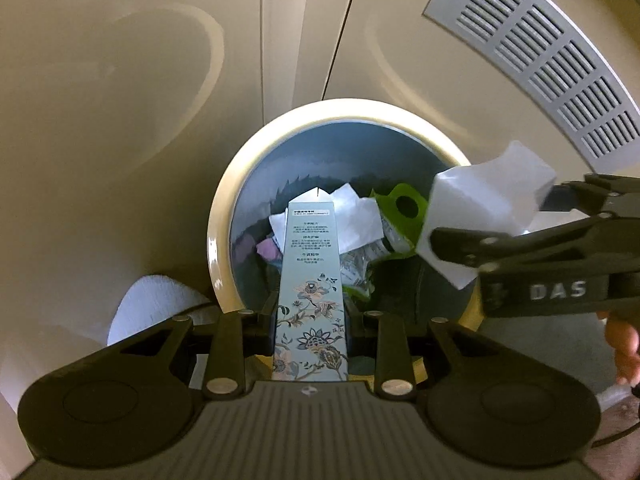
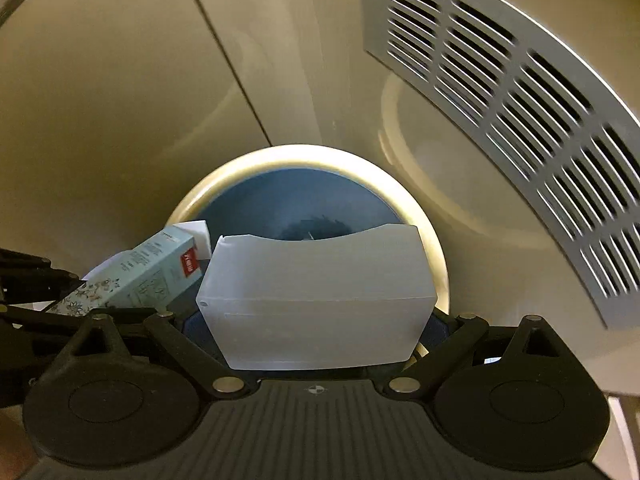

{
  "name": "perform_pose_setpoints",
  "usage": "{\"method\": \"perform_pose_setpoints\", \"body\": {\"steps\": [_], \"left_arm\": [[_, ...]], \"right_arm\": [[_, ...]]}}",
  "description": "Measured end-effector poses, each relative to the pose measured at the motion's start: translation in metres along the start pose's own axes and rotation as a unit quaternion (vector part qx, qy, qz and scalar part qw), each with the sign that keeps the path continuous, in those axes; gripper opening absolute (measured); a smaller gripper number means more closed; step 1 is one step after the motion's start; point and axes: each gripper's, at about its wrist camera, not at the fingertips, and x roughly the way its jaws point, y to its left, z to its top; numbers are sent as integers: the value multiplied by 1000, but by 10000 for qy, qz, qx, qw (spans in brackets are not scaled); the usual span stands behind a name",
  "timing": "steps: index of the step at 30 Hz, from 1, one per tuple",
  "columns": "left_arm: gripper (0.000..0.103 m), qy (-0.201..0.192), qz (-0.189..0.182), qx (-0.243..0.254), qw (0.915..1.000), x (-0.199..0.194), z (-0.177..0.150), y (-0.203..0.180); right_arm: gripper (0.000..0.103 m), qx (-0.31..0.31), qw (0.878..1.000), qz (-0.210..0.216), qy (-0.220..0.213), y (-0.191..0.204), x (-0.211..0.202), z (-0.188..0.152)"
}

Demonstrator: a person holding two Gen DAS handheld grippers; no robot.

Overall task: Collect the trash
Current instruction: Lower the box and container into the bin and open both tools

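- The floral box (image 1: 308,280) is pale blue-green with a pattern of dusky pink and navy flowers, plus a red label on its end.
- The bin (image 1: 224,216) has a cream rim and a blue-grey inside.
- The translucent box (image 2: 320,300) is milky white.
- The wrapper (image 1: 400,204) in the bin is bright green.
- The vent grille (image 2: 520,120) is silver-grey.
- The floor (image 1: 120,100) is beige.
- Both grippers are black.

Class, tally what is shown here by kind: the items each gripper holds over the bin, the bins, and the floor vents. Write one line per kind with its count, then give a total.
Held cartons and boxes: 2, the floral box in the left gripper and the white box in the right gripper
Bins: 1, the trash bin
Floor vents: 1, the grey vent
Total: 4
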Motion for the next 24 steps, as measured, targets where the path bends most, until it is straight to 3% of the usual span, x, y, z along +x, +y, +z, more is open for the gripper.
{"method": "perform_pose_setpoints", "body": {"steps": [12,17,24], "left_arm": [[32,210,-41,-46,9998,19,2,-1],[32,260,-99,2,9996,19,1,1],[32,285,-85,-5,9996,20,1,5]], "right_arm": [[97,54,9999,107,-57,-9,-4,0],[97,624,9951,531,-552,-22,-13,2],[97,334,9989,198,-253,-17,-8,-1]]}}
